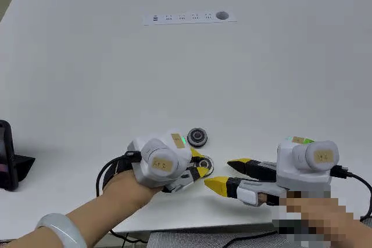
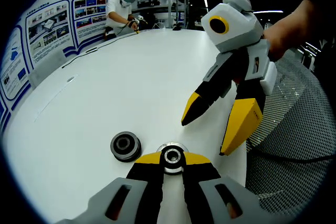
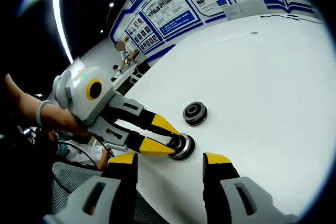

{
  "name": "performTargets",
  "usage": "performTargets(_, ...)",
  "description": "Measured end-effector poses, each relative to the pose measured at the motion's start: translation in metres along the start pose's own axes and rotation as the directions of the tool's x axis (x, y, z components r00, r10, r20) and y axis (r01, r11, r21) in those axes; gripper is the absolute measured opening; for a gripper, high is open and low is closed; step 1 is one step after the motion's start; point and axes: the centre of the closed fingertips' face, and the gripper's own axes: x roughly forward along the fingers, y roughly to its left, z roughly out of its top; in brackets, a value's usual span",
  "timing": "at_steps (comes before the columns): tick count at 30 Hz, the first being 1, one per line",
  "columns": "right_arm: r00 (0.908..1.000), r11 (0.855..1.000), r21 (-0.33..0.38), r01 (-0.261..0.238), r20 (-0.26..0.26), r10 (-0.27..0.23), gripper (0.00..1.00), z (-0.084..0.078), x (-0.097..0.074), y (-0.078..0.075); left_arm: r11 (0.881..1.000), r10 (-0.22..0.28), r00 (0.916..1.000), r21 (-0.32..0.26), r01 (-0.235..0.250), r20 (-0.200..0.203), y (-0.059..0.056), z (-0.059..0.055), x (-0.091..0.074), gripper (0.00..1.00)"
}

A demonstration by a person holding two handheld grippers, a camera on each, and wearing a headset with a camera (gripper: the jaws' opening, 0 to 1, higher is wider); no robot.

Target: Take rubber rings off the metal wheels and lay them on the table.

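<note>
The left claw (image 1: 199, 162) is clamped on a metal wheel (image 2: 172, 157). Its yellow tips press the wheel's rim from either side, at the near edge of the white counter (image 1: 186, 74). The held wheel lies flat on the counter, its hub facing up, and shows a silvery rim around a dark centre. Whether a rubber ring sits on it cannot be told from the gripper views.

A second wheel (image 1: 197, 137) lies flat just beyond the held one, slightly to its left and apart from it. It has a dark outer band and a metal hub, and neither claw touches it.

The right claw (image 1: 219, 172) stands apart, holding nothing. Its two yellow-tipped jaws point left toward the held wheel and stop just short of it. In the right gripper view the held wheel lies just ahead of the gap between that claw's tips, toward the left one. In the left gripper view the right claw comes in from the right, above the counter's near edge, its tips spread wide.

A hand (image 1: 125, 193) holds the left claw's body, with a pale bracelet (image 1: 61, 230) on the wrist. A white power strip (image 1: 189, 17) lies far back on the counter, well apart from the wheels. A black device (image 1: 7, 155) stands at the counter's left edge.
</note>
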Motion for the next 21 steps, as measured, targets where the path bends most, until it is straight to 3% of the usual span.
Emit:
performTargets(6, 0.9999, 0.995, 0.099, 0.004, 0.016, -0.005, 0.4, 0.003, 0.002, -0.004, 1.0, -0.003, 1.0, 0.002, 0.003, 0.001, 0.001, 0.0, 0.0, 0.13)
performTargets(15, 0.9998, 0.988, 0.151, 0.014, 0.01, -0.016, 0.31, 0.001, 0.006, -0.009, 1.0, -0.006, 1.0, 0.003, 0.006, 0.002, 0.0, -0.001, 0.001, 0.13)
performTargets(21, 0.9996, 0.976, 0.215, 0.028, 0.003, -0.029, 0.27, -0.002, 0.01, -0.015, 1.0, -0.005, 1.0, 0.001, 0.005, 0.003, 0.0, 0.0, 0.001, 0.13)
